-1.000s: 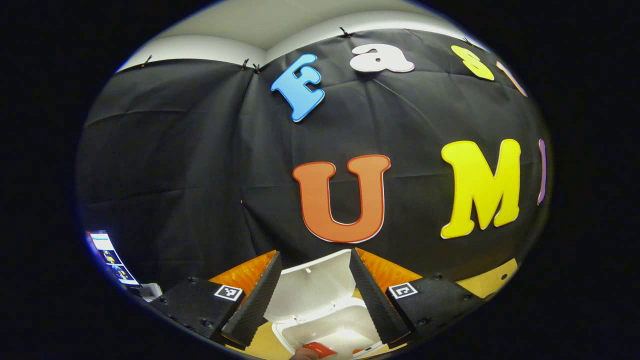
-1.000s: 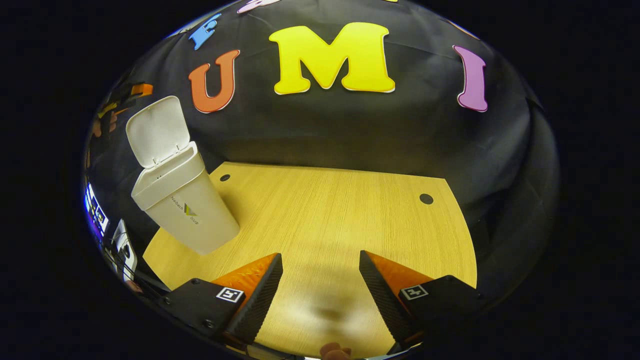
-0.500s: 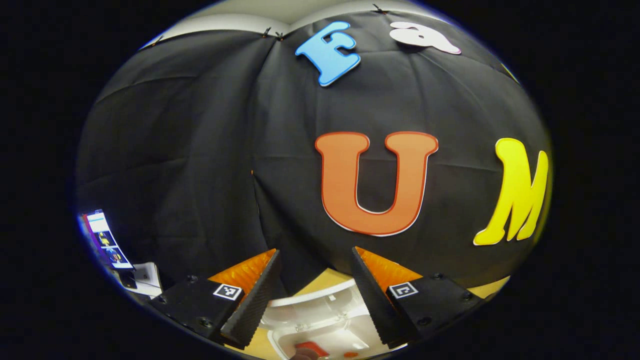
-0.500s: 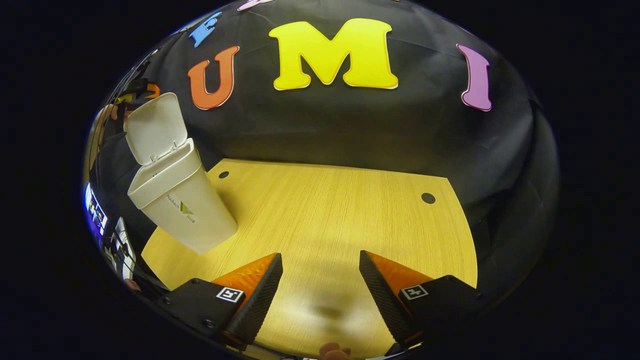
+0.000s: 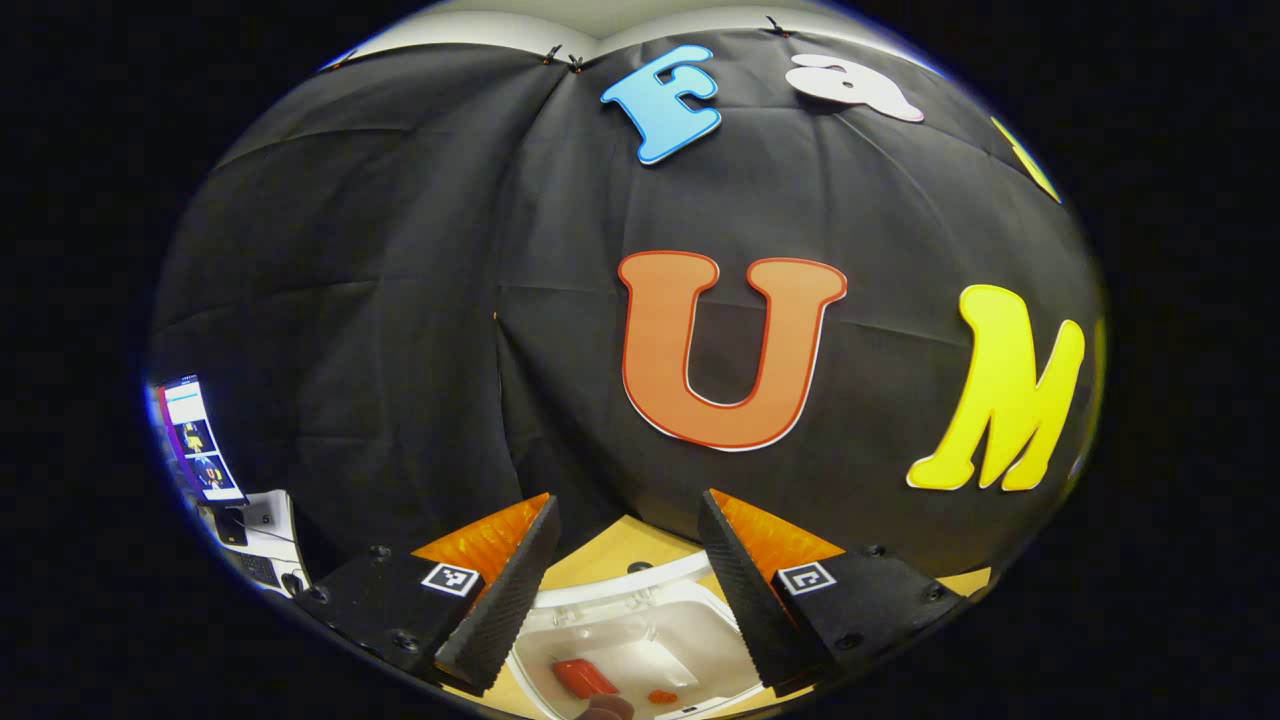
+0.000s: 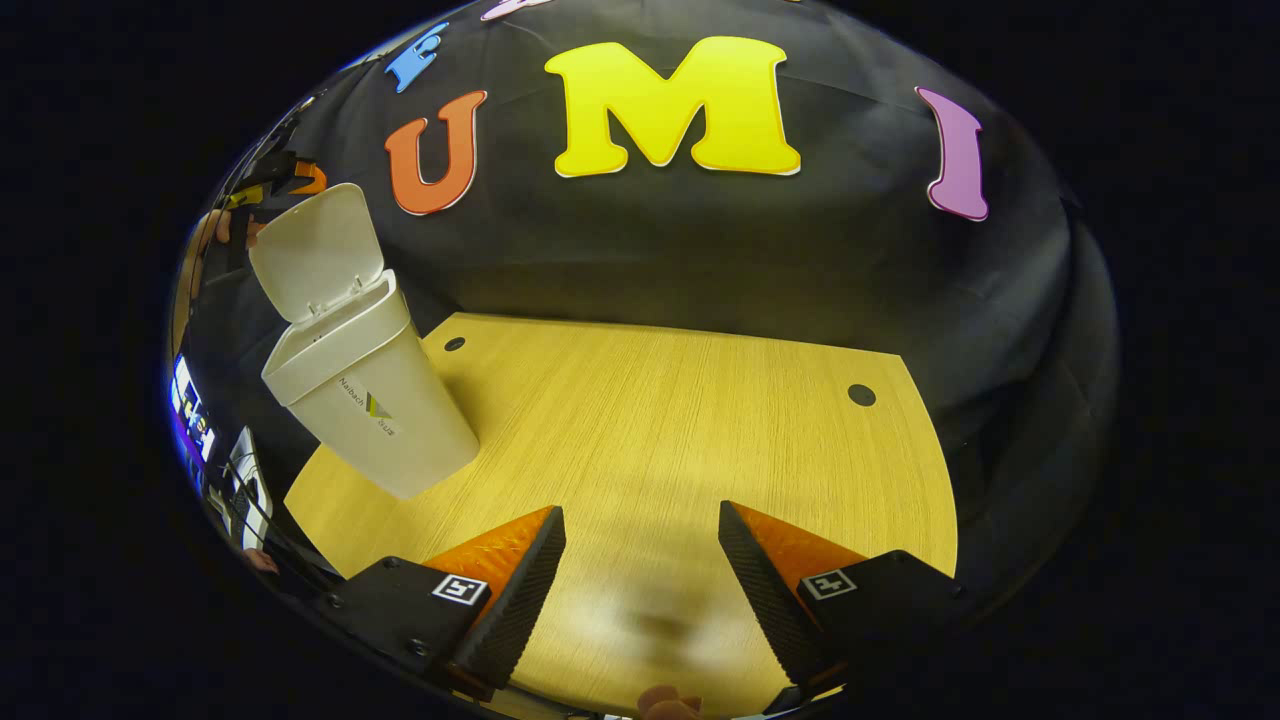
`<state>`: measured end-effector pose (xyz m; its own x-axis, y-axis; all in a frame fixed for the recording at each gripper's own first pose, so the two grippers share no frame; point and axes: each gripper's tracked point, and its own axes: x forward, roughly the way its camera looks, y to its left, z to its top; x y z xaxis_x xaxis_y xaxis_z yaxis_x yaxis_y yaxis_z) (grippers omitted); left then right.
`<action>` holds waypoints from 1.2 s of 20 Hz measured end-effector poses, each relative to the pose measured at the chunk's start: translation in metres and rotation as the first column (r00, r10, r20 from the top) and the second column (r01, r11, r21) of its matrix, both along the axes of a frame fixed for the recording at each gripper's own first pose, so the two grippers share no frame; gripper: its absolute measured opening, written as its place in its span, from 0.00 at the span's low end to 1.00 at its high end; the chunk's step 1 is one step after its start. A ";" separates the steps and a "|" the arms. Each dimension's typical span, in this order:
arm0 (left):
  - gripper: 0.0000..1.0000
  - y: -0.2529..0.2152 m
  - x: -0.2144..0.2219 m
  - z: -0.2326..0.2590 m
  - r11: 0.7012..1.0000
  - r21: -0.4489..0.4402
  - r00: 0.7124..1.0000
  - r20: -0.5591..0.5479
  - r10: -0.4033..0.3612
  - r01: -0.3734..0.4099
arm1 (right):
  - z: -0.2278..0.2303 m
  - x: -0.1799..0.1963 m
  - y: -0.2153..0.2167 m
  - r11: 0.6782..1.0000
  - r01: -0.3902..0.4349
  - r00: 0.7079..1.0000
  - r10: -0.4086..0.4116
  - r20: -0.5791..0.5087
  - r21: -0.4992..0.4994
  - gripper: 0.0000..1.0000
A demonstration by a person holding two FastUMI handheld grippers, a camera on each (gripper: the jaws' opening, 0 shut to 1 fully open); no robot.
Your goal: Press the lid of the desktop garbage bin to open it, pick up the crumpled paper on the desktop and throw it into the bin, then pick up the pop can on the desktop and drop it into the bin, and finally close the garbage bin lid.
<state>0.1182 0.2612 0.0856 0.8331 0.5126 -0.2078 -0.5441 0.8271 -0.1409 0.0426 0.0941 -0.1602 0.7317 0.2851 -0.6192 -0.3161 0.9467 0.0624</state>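
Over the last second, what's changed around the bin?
The left gripper has shifted above the open bin, its view now looking down on the red can inside. The lid is still up, both grippers stay open and empty, the right gripper unmoved over the table.

Each gripper, left gripper (image 5: 625, 575) and right gripper (image 6: 640, 585), has wedge-shaped ribbed fingers on black screwed blocks bearing small square black-and-white markers.
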 end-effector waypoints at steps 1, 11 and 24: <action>0.92 -0.009 -0.005 -0.006 1.000 -0.001 1.000 0.003 -0.004 0.004 | -0.001 -0.002 -0.001 1.000 -0.002 1.000 0.002 0.003 -0.002 0.95; 0.92 -0.074 -0.031 -0.078 1.000 0.001 0.999 -0.031 -0.009 0.009 | -0.007 -0.021 -0.028 1.000 0.009 1.000 -0.009 0.012 -0.023 0.98; 0.93 -0.092 -0.036 -0.148 1.000 -0.008 0.982 -0.188 -0.007 0.005 | -0.018 -0.039 -0.053 0.998 0.057 0.998 -0.056 0.022 -0.031 0.98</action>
